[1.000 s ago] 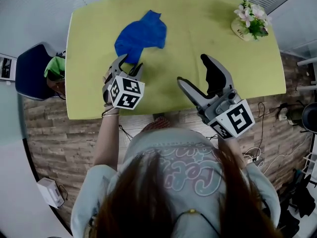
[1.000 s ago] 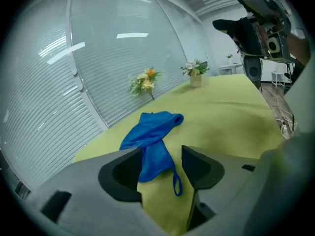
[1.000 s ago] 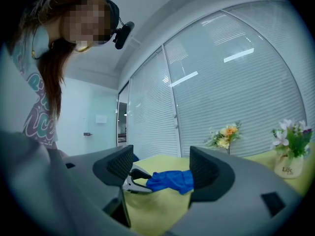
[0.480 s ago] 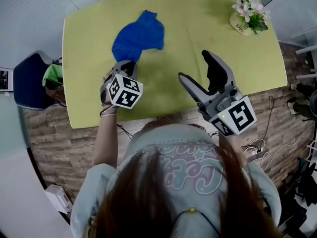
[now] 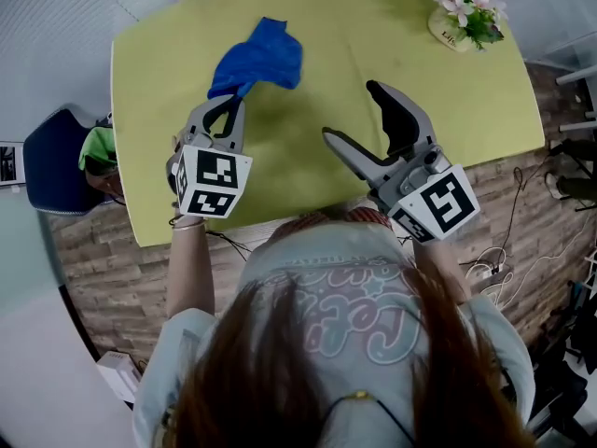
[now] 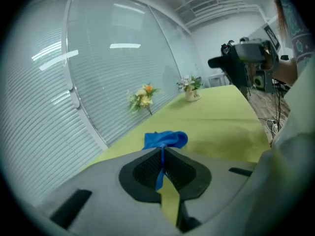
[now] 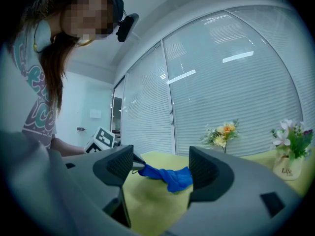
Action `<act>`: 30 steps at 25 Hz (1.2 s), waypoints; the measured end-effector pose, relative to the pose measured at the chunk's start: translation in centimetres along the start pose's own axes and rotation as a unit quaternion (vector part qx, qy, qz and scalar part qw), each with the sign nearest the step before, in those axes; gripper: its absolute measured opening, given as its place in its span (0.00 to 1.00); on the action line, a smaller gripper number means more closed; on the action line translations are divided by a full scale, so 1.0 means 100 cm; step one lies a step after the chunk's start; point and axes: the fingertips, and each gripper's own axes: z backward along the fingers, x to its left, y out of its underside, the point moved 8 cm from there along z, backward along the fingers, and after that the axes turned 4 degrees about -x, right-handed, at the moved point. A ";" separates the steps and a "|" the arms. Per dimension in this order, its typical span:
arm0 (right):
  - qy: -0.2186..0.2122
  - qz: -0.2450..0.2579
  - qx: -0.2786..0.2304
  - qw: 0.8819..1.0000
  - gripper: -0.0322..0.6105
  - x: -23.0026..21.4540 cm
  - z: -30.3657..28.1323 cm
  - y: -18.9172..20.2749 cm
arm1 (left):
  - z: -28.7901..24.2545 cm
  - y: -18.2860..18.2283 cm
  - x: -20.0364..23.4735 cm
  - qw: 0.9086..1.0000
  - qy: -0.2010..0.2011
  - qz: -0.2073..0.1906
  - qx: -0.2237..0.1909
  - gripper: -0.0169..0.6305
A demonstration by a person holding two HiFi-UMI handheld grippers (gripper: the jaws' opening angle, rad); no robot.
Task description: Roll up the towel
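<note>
- Towel (image 5: 261,56): blue, crumpled, on the far left part of the yellow-green worktop (image 5: 326,26); its near corner is drawn out into a thin strip.
- Left gripper (image 5: 230,104): jaws have just been closing and now pinch that strip between the pads; the rest of the towel lies beyond the tips.
- Right gripper (image 5: 353,112): jaws spread, nothing between them, above the worktop's middle, apart from the towel.
- Flower pot (image 5: 464,12): far right corner.
</note>
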 end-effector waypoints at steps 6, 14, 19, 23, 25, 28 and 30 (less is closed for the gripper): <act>-0.022 0.011 0.002 1.000 0.58 -0.002 -0.008 0.004 | 0.029 -0.075 0.014 0.997 -0.003 -0.038 -0.072 0.06; -0.049 0.069 -0.004 0.996 0.58 -0.019 -0.006 -0.002 | 0.062 -0.165 0.015 0.985 -0.023 -0.013 -0.172 0.06; -0.084 0.122 -0.001 0.989 0.52 -0.031 -0.001 -0.007 | 0.068 -0.198 0.011 0.981 -0.010 0.007 -0.194 0.06; -0.111 0.125 0.011 0.986 0.47 -0.043 -0.006 -0.002 | 0.068 -0.217 -0.001 0.979 -0.009 -0.005 -0.205 0.06; -0.121 0.114 -0.007 0.986 0.45 -0.052 -0.008 -0.006 | 0.071 -0.224 -0.006 0.978 -0.004 -0.017 -0.210 0.06; -0.234 0.087 -0.025 0.968 0.23 -0.054 -0.009 -0.006 | 0.081 -0.234 -0.008 0.973 0.011 -0.016 -0.232 0.06; -0.289 0.108 0.014 0.951 0.20 -0.055 -0.010 0.005 | 0.083 -0.239 -0.007 0.969 0.017 -0.016 -0.244 0.06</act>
